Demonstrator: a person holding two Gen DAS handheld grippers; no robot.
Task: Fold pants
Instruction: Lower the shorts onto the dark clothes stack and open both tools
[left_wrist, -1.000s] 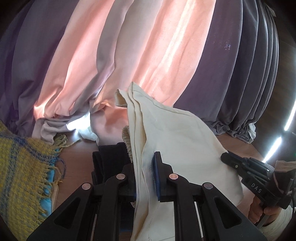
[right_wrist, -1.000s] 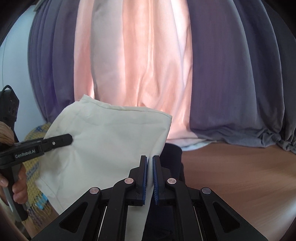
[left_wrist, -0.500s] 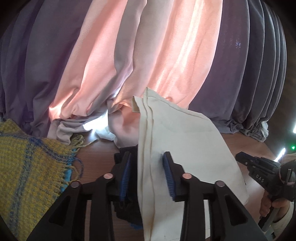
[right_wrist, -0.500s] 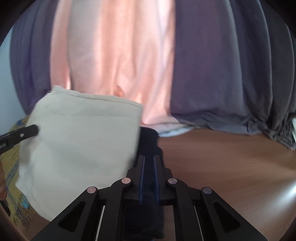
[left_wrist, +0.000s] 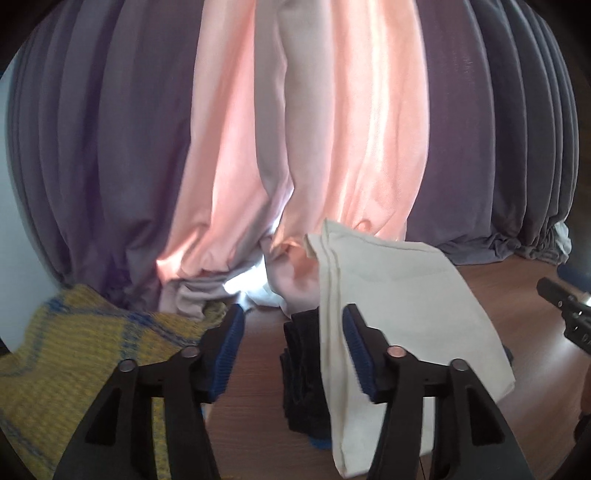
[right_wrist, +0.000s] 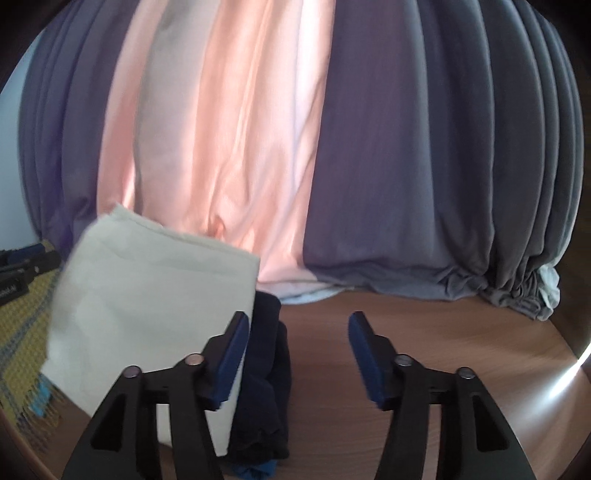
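Both the left gripper (left_wrist: 291, 354) and right gripper (right_wrist: 295, 354), clamped a second ago, are opening empty, releasing the folded cream cotton pants (left_wrist: 402, 306) onto the dark garment stack (right_wrist: 266, 373) on the wooden bench (right_wrist: 424, 332), so this fold appears complete.

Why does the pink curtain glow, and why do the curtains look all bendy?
Left wrist view: daylight shines through the pink curtain from behind; the fisheye lens bows the folds outward. Right wrist view: same glow, slightly blurry, plus a bright glare streak on the wooden table.
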